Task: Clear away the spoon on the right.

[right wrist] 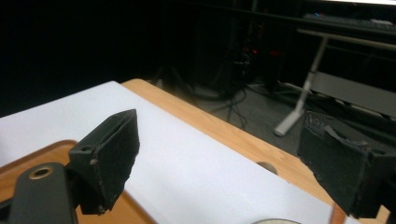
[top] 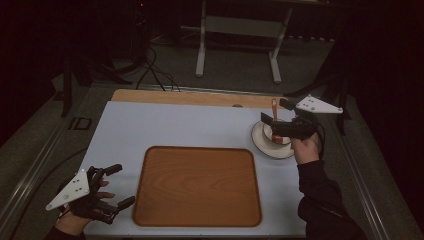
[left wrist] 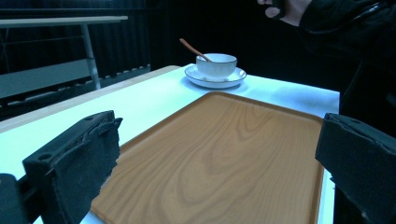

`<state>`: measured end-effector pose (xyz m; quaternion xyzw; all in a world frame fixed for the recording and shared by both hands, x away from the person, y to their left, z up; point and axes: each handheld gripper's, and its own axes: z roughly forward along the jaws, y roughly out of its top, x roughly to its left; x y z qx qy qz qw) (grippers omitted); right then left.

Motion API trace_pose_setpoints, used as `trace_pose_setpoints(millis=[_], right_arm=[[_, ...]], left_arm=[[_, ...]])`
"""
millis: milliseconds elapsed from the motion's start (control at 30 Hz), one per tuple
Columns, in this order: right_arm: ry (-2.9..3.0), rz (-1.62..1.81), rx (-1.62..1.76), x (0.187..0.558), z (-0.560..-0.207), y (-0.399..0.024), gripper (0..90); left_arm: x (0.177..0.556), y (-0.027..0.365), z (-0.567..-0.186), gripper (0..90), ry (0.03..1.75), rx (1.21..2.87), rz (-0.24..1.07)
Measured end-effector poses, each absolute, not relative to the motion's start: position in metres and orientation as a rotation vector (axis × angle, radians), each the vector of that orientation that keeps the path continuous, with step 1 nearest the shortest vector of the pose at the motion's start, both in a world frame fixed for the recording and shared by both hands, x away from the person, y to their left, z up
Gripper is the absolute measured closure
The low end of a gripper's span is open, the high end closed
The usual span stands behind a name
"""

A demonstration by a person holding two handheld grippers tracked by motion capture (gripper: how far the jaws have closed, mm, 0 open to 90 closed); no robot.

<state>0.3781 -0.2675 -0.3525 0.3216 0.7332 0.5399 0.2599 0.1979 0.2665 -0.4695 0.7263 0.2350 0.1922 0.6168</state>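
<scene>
A brown wood-grain tray (top: 197, 187) lies beside a white cup (left wrist: 216, 65), saucer (left wrist: 196, 76) and brown spoon (left wrist: 191, 48).

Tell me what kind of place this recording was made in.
Probably a dim lab or workshop set up for recording, not a home: a white-topped table with a wooden tray, loose cables on the carpeted floor, and a bare metal-legged bench behind.

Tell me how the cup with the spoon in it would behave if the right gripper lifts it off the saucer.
The cup looks like glazed ceramic, so probably rigid, fragile and a bit slick against the pads. The spoon leans loose over its rim and may swing or slip out if tilted. The saucer is separate and shallow, so it likely stays behind or slides.
</scene>
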Motion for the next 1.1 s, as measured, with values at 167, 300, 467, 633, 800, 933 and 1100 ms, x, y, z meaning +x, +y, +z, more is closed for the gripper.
trace_pose_setpoints(millis=[167, 300, 467, 633, 800, 933, 1100], right_arm=[[1.984, 1.438, 0.952, 0.397, -0.358, -0.272, 11.2], [1.988, 1.414, 0.985, 0.408, -0.362, -0.274, 11.2], [1.963, 1.366, 1.071, 0.423, -0.373, -0.278, 10.8], [1.941, 1.285, 1.111, 0.435, -0.383, -0.28, 10.8], [1.941, 1.259, 1.174, 0.446, -0.39, -0.284, 12.2], [1.947, 1.232, 1.219, 0.456, -0.395, -0.286, 14.0], [1.955, 1.197, 1.289, 0.47, -0.403, -0.289, 15.4]], left_arm=[[0.198, 0.267, -0.47, 0.0, 0.541, 1.671, 0.436], [0.198, 0.267, -0.47, 0.0, 0.542, 1.673, 0.435], [0.198, 0.266, -0.471, 0.0, 0.54, 1.674, 0.433], [0.198, 0.266, -0.471, 0.0, 0.541, 1.673, 0.43], [0.198, 0.266, -0.471, 0.0, 0.538, 1.678, 0.426], [0.198, 0.266, -0.471, 0.0, 0.541, 1.678, 0.422], [0.198, 0.266, -0.471, 0.0, 0.543, 1.677, 0.42]])
